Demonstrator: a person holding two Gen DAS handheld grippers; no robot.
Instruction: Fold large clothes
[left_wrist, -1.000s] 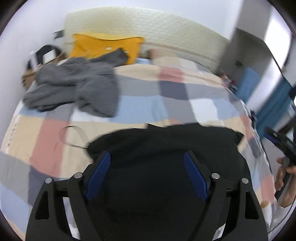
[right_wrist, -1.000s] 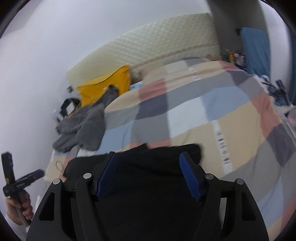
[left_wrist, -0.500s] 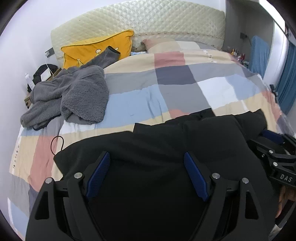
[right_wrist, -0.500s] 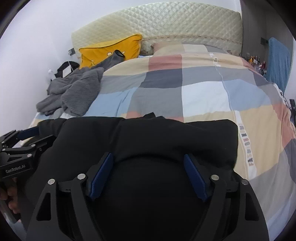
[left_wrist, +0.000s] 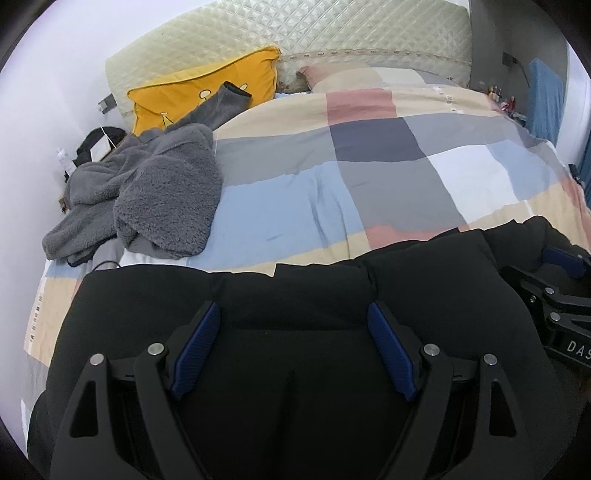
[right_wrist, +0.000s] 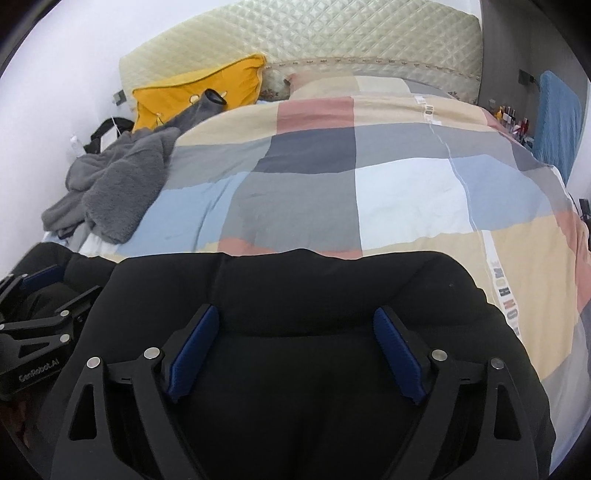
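Your left gripper (left_wrist: 293, 330) is matte black with angular arms, triangular cut-outs and four silver round screw heads across its near edge; ribbed blue pads (left_wrist: 197, 343) line the inner faces of its fingers. Your right gripper (right_wrist: 295, 334) is built the same, black with blue pads (right_wrist: 397, 354) and silver screws. White lettering marks each body: "GenRobot.AI" on the left one, "DAS" on the right
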